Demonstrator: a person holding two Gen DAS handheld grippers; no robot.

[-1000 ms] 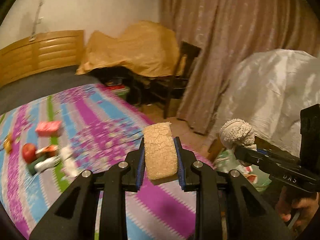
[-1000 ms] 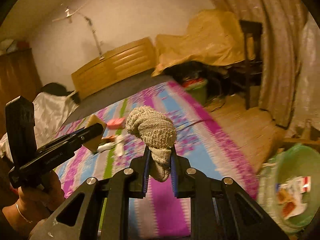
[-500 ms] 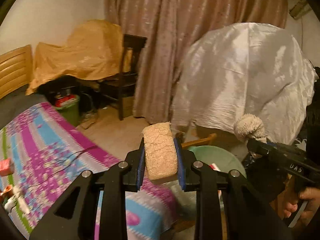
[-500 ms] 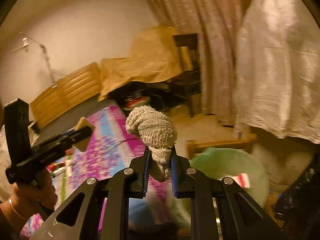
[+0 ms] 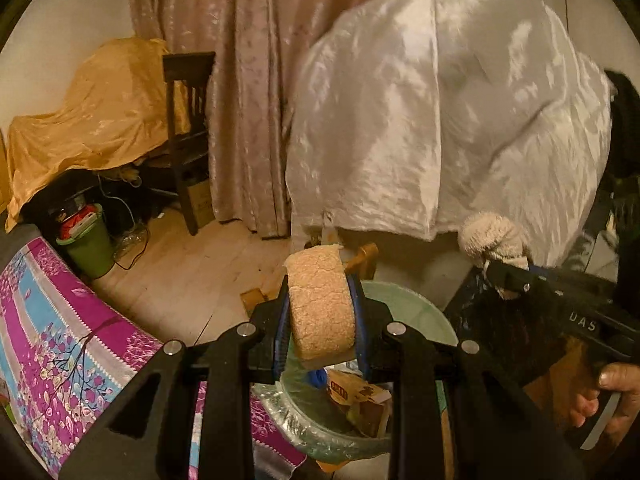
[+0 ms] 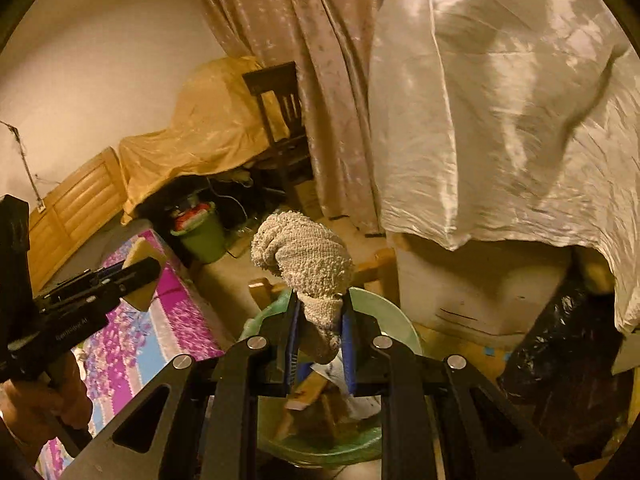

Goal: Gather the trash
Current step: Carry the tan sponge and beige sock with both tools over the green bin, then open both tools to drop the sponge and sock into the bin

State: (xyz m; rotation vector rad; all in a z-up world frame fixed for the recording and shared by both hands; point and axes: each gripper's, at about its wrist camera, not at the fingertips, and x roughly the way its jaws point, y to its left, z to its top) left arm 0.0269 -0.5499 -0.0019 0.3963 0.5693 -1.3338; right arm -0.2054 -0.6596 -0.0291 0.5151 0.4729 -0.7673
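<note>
My left gripper point(image 5: 320, 320) is shut on a tan, cracked sponge block point(image 5: 320, 308), held above the pale green trash bin point(image 5: 416, 312) that stands beside the bed. My right gripper point(image 6: 320, 328) is shut on a balled beige knitted cloth point(image 6: 304, 260), which bulges above the pads. It hangs over the same green bin point(image 6: 384, 312), where cardboard scraps and wrappers lie inside. Each view shows the other gripper: the right one with the cloth point(image 5: 492, 240) at the right, the left one with the sponge point(image 6: 140, 276) at the left.
The bed with a purple, blue and white floral cover point(image 5: 60, 340) borders the bin on the left. A large object under a white sheet point(image 5: 460, 120) stands behind it, a black bag point(image 6: 560, 360) to its right. A smaller green bin point(image 5: 88, 240), a dark chair point(image 5: 188, 128) and curtains point(image 5: 240, 80) stand farther back.
Both grippers swung away from the bed toward the green bin, which now lies right under their fingers. The sponge and the cloth stayed gripped throughout.
</note>
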